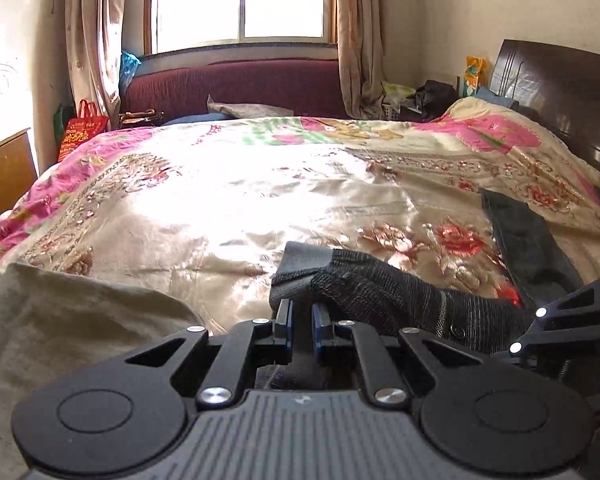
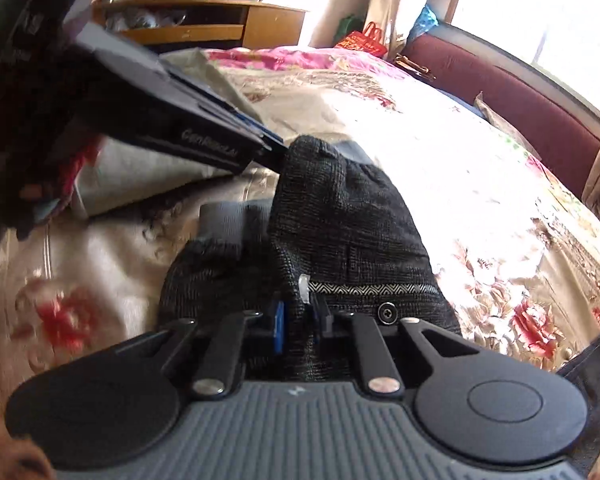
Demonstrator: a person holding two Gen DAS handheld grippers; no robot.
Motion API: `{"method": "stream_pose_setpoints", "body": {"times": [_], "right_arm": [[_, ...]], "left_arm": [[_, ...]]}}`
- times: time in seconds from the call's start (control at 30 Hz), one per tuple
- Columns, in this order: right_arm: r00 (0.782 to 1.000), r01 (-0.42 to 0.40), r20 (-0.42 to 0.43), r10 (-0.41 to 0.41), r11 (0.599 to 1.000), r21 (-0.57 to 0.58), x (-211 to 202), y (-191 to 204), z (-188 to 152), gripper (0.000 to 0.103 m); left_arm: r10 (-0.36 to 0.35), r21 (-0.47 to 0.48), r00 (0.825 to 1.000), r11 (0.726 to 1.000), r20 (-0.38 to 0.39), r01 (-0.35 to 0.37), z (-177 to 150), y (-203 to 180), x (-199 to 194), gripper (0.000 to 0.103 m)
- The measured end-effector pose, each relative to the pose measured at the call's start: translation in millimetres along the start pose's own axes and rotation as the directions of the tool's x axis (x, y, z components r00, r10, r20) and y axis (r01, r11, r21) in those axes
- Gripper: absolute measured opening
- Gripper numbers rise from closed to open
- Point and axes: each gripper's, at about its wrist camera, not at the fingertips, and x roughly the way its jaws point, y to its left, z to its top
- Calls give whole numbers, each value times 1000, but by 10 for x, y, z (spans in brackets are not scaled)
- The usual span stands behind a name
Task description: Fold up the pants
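Observation:
The dark grey woven pants [image 1: 384, 288] lie bunched on the floral bedspread [image 1: 220, 200], with one leg [image 1: 528, 236] stretched out at the right. My left gripper [image 1: 302, 312] is shut on the pants' grey-lined waistband edge. My right gripper [image 2: 298, 316] is shut on the waistband next to a snap button [image 2: 387, 313]. The pants [image 2: 340, 208] rise in a hump between the two grippers. The left gripper [image 2: 274, 148] shows in the right wrist view, pinching the far end. The right gripper's body [image 1: 572, 332] shows at the right edge of the left wrist view.
A beige garment [image 1: 72, 320] lies at the near left of the bed. A dark headboard [image 1: 560, 92] stands at the right, a maroon sofa [image 1: 236, 84] under the window, a red bag [image 1: 80, 128] and wooden furniture [image 1: 4, 168] at the left.

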Motion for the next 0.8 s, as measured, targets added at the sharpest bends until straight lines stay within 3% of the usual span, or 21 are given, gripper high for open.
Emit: {"method": "stream_pose_setpoints", "body": {"times": [0.1,0.23,0.3,0.47,0.57,0.63,0.73,0.8], "right_arm": [[998,-54,22,54,998,18,-193,118,-75,13],[996,-56,-72,50,995,-84,101,478,-414,14],[997,-32,-73,22,990,-138,173,574,-522,14],[996,-50,-84,41,993,-105,174,551,-461,18],[995,-59,-82,53,995,-82,139,515,-457,19],[995,-73,-77,68,996,-53,-5,409,-448,21],[995,-62,-71,66,996,62,-339,82,-527,28],[998,-33,-56,42,987,155,-579,-261,-585,28]], "left_arm": [[37,-3,999,999,8,-37,-97,121,-109,25],[95,-42,994,994,-48,-97,-397,243,-101,25],[114,-45,992,992,-52,-117,-514,220,-129,25],[128,21,991,991,37,-129,-568,-65,-233,25],[88,72,991,993,97,-95,-508,-315,-266,26],[41,106,999,993,12,-42,-529,-433,-85,27],[64,199,989,979,-132,-37,-768,-569,225,25],[79,233,990,971,-116,-50,-860,-649,177,24]]}}
